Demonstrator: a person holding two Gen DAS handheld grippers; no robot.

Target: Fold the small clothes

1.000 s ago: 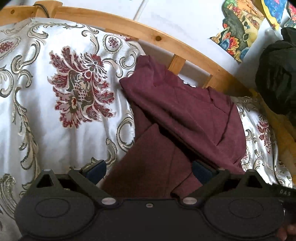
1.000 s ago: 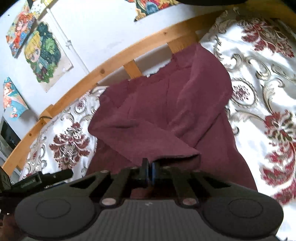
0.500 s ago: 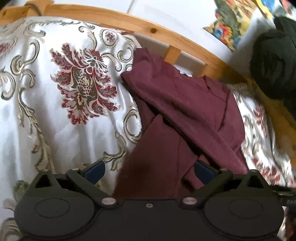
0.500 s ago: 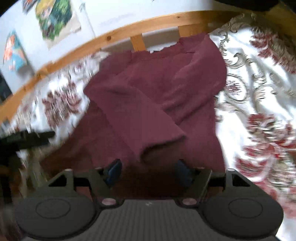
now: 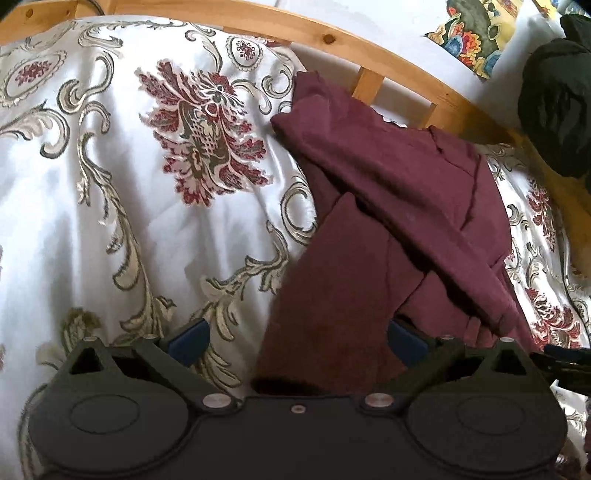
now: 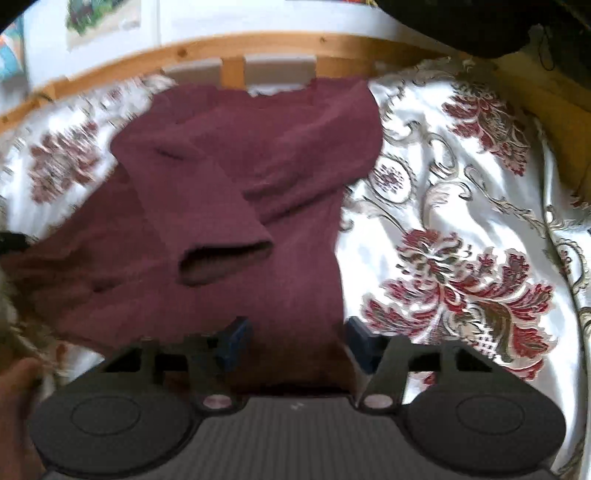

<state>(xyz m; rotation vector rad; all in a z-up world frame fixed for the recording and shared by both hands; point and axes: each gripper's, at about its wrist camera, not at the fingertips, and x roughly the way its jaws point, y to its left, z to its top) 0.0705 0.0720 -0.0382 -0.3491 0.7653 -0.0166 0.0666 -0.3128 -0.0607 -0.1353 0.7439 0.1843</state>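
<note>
A maroon long-sleeved garment [image 5: 399,206] lies on a white floral bedspread [image 5: 110,206], its top against the wooden bed rail. A sleeve is folded across its body, the cuff opening showing in the right wrist view [image 6: 221,262]. My left gripper [image 5: 295,343] is open over the garment's lower left edge, holding nothing. My right gripper [image 6: 295,339] is open over the lower hem of the garment [image 6: 236,192], holding nothing.
A curved wooden bed rail [image 5: 399,59] runs along the far side below a white wall with colourful pictures [image 5: 476,33]. A dark bundle of cloth [image 5: 557,107] sits at the right end of the bed. The bedspread [image 6: 461,229] spreads right of the garment.
My right gripper has opened and let go of the sleeve, which now lies across the garment's body. It has pulled back towards the hem. My left gripper stayed open and shifted slightly left.
</note>
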